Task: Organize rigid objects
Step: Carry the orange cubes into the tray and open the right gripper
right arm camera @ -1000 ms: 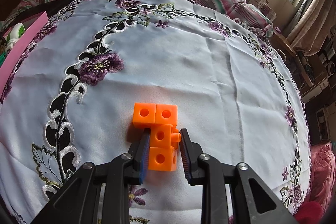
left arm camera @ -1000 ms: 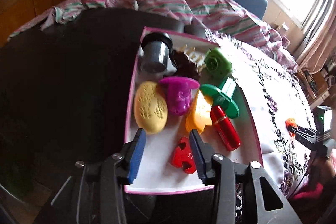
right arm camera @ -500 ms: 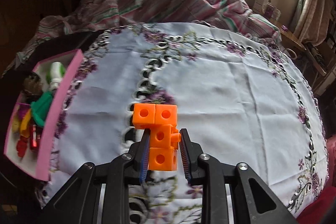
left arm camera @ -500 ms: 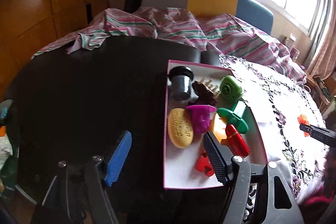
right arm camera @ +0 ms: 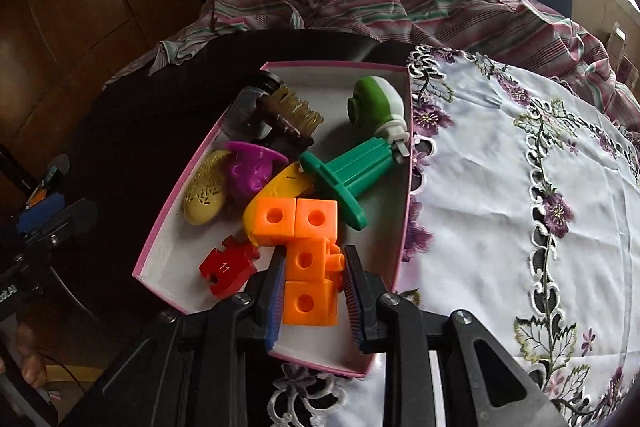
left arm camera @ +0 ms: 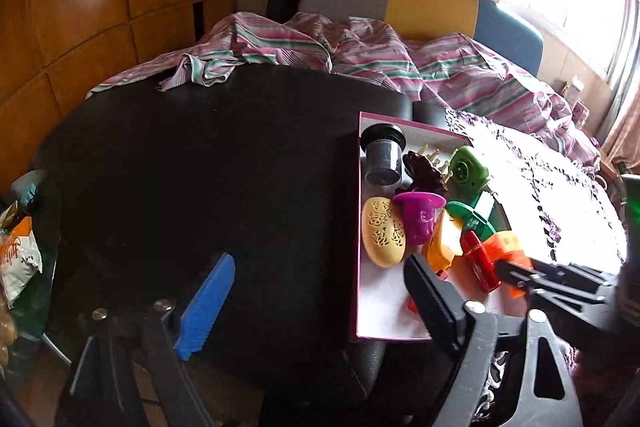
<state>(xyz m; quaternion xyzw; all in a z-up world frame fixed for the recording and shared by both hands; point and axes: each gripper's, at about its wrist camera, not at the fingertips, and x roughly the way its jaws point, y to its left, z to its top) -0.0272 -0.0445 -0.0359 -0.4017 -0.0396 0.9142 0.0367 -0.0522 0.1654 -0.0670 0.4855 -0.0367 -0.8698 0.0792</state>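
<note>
My right gripper is shut on an orange block cluster and holds it above the near end of a pink-rimmed white box. The box holds a red puzzle piece, a yellow oval, a purple cup, a green flanged piece and a green-white toy. My left gripper is open and empty over the black table, left of the box. The right gripper with the orange cluster shows in the left wrist view.
A white embroidered cloth covers the table right of the box. A striped blanket lies on the sofa behind. A snack bag sits at the far left edge.
My right gripper carried the orange cluster off the cloth, left to above the box. My left gripper opened wide and drew back left, off the box.
</note>
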